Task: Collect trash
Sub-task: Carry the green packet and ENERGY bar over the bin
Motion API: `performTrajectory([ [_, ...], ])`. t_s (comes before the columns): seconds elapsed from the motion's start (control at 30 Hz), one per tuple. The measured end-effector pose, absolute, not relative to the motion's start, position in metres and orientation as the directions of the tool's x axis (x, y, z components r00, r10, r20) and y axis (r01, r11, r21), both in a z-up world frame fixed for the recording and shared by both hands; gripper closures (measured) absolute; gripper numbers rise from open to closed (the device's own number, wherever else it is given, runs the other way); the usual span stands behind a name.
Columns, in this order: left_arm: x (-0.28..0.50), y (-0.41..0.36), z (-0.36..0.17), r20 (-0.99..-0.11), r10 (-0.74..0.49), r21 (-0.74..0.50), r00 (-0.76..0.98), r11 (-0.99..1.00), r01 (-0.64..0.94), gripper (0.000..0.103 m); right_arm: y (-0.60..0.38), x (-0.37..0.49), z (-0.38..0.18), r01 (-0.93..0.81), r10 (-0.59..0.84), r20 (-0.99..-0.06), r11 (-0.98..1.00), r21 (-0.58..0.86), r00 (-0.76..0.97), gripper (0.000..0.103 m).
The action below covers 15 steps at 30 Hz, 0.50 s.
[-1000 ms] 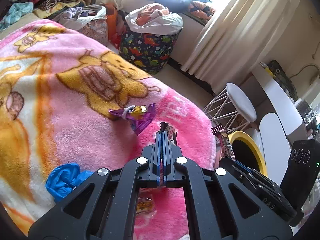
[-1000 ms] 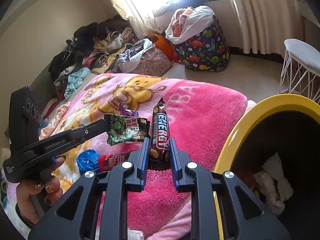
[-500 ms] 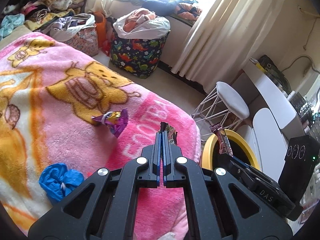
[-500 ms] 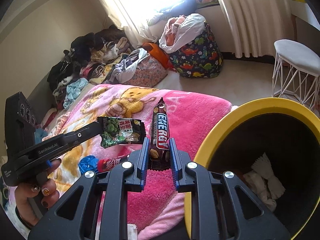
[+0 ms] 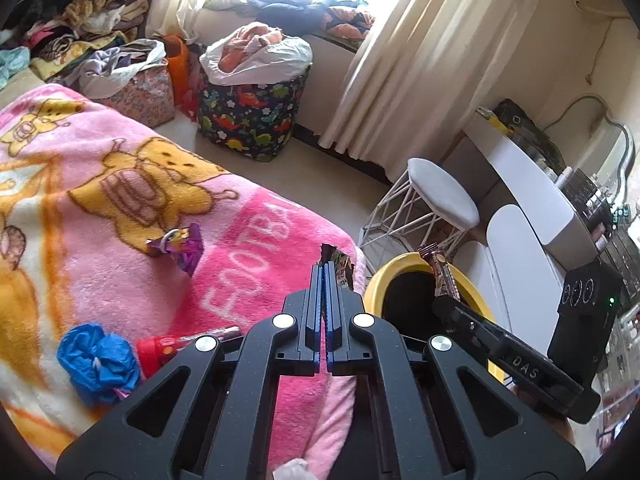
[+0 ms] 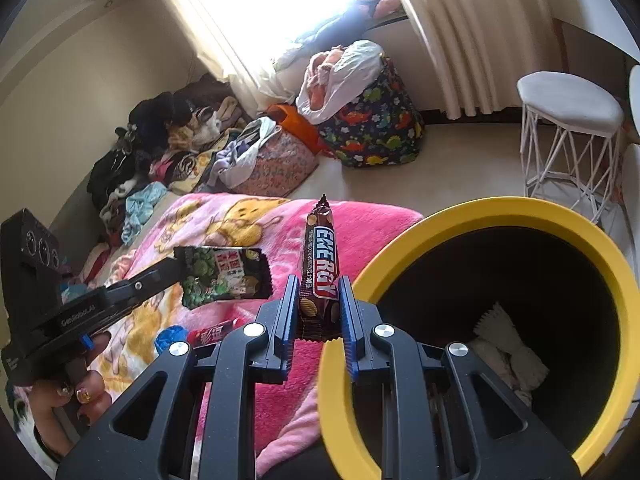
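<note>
My right gripper (image 6: 319, 282) is shut on a brown "ENERGY" bar wrapper (image 6: 319, 264), held upright at the near left rim of the yellow bin (image 6: 452, 216). My left gripper (image 5: 325, 268) is shut on a green pea snack packet (image 6: 224, 278), seen edge-on in the left wrist view (image 5: 340, 266), held over the pink blanket (image 5: 260, 240) just left of the bin (image 5: 394, 266). The right gripper (image 5: 444, 300) with its bar (image 5: 440, 274) shows over the bin. On the blanket lie a purple wrapper (image 5: 182, 244), a blue crumpled bag (image 5: 96, 360) and a red wrapper (image 5: 176, 346).
White crumpled paper (image 6: 504, 344) lies inside the bin. A white wire stool (image 5: 436, 200) stands behind the bin, with white furniture (image 5: 520, 200) to the right. A dinosaur-print laundry bag (image 5: 252, 112) and clothes piles (image 5: 80, 40) line the far wall under the curtains.
Both grippers have moved right toward the bin with their wrappers. The bin now fills more of the right wrist view, and the bar has reached its rim.
</note>
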<state>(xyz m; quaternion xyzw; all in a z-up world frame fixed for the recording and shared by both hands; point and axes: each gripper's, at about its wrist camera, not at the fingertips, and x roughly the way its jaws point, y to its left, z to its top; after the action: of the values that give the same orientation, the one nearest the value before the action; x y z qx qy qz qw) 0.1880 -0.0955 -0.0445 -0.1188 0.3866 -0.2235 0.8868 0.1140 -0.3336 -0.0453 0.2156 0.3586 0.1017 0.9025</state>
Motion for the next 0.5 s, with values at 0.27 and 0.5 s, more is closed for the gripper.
performTrajectory([
  [0.27, 0.180, -0.111, -0.037, -0.624, -0.507, -0.377, 0.595, 0.862, 0.339, 0.103, -0.354, 0.106, -0.042, 0.011, 0.313, -0.596, 0.879, 0.476, 0.740, 0.084],
  [0.5, 0.176, -0.123, -0.034, -0.622, -0.517, -0.366, 0.588, 0.856, 0.365, 0.103, -0.373, 0.097, -0.043, 0.049, 0.287, -0.593, 0.873, 0.485, 0.752, 0.084],
])
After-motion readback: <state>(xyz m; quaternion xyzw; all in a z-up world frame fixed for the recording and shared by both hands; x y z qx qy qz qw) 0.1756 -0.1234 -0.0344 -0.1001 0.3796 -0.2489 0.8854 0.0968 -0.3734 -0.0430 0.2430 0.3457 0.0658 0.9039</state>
